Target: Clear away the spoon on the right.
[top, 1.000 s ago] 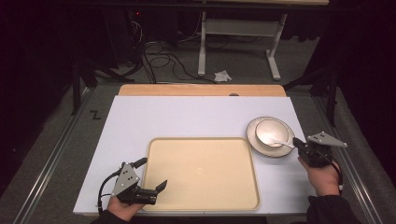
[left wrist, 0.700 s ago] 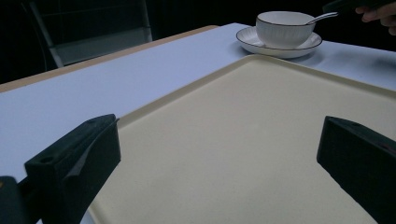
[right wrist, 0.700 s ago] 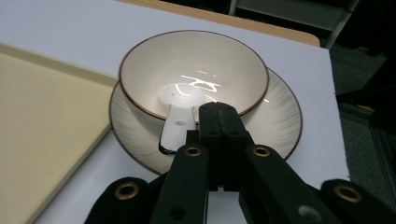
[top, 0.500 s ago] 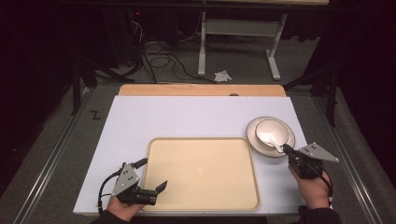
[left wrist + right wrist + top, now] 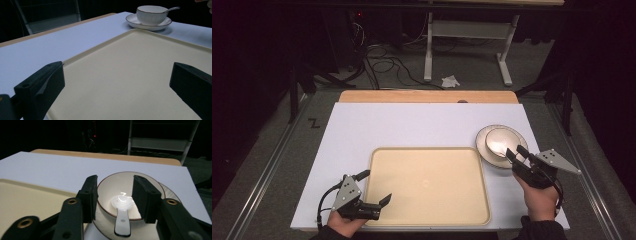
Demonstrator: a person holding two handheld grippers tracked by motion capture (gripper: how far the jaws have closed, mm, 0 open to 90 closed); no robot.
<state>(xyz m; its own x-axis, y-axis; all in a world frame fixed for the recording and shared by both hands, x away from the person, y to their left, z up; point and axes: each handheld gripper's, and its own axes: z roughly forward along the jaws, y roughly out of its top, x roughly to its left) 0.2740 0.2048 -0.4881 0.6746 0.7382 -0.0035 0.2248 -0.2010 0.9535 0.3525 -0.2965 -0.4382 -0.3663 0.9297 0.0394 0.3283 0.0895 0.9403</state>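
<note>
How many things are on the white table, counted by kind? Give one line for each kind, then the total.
Beige rectangular plastic tray: 1
White ribbed ceramic bowl with a dark rim: 1
White round ceramic saucer with a dark rim, under the bowl: 1
White ceramic spoon lying in the bowl: 1
Total: 4

The person's left hand (image 5: 343, 222) comes in at the bottom left, gripping the left gripper (image 5: 377, 192), which lies low and level with its jaws spread wide and nothing between them. At the right, the right hand (image 5: 540, 199) holds the right gripper (image 5: 515, 153) angled forward and up-left; its jaws have just been opening and stand partly apart, pads pressing on nothing.
</note>
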